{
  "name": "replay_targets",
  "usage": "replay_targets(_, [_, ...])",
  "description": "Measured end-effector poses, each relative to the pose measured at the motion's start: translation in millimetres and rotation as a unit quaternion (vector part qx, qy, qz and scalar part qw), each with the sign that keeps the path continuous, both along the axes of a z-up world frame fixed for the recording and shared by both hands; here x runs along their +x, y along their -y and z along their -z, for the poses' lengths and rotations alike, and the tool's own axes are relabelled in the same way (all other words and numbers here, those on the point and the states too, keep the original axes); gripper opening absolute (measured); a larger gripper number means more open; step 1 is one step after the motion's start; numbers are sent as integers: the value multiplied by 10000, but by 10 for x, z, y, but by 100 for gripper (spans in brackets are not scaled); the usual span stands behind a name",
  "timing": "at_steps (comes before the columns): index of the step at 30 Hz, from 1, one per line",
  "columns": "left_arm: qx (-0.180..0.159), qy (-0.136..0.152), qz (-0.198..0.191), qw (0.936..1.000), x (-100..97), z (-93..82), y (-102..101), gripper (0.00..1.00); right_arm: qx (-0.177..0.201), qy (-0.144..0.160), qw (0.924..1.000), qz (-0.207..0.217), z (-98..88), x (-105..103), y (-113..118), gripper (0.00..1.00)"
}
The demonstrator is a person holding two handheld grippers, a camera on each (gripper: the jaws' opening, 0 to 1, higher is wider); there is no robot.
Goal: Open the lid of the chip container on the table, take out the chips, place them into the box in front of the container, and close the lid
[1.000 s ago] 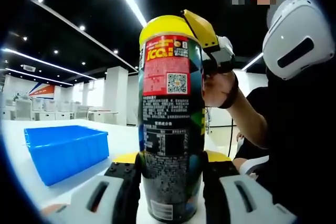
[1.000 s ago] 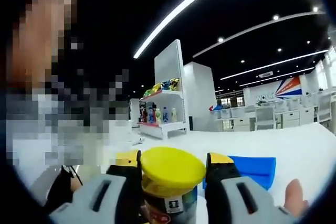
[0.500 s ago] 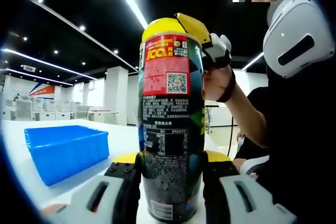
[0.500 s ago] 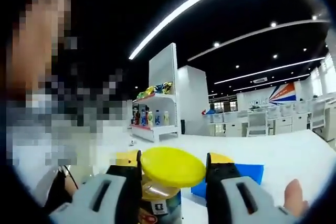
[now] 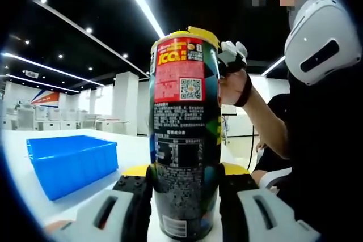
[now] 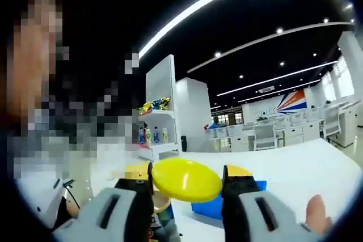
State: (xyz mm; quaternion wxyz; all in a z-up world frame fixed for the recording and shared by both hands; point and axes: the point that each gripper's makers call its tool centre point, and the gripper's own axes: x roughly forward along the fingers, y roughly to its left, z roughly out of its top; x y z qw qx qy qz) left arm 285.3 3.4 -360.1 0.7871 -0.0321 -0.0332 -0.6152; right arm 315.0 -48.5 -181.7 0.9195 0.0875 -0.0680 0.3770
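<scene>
Clamping "JCC" can [image 5: 185,140] (left gripper [image 5: 185,188]), right gripper [image 6: 187,188] jaws pinch yellow lid [image 6: 186,179]

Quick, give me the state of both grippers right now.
Left gripper: shut on the chip container.
Right gripper: shut on the yellow lid, lifted off the container.

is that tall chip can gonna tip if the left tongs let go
Likely tippy: the chip can is tall and narrow, and the left tongs clamp it low. Its glossy wrap looks slippery. The yellow lid, already lifted by the right tongs, seems thin and light.
</scene>
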Motion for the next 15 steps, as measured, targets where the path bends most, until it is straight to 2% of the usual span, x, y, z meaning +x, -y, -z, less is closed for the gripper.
replay_targets(6, [4, 0, -1, 10000, 0, 2, 1, 47, -84, 72, 9984, 550, -5, 102, 265, 41])
replay_targets(9, [-2, -10, 0, 10000, 1, 3, 0, 47, -284, 51, 9943, 1029, 50, 195, 447, 41])
replay_targets(15, [-9, -31, 4, 10000, 3, 6, 2, 47, -238, -31, 9888, 1473, 112, 285, 737, 41])
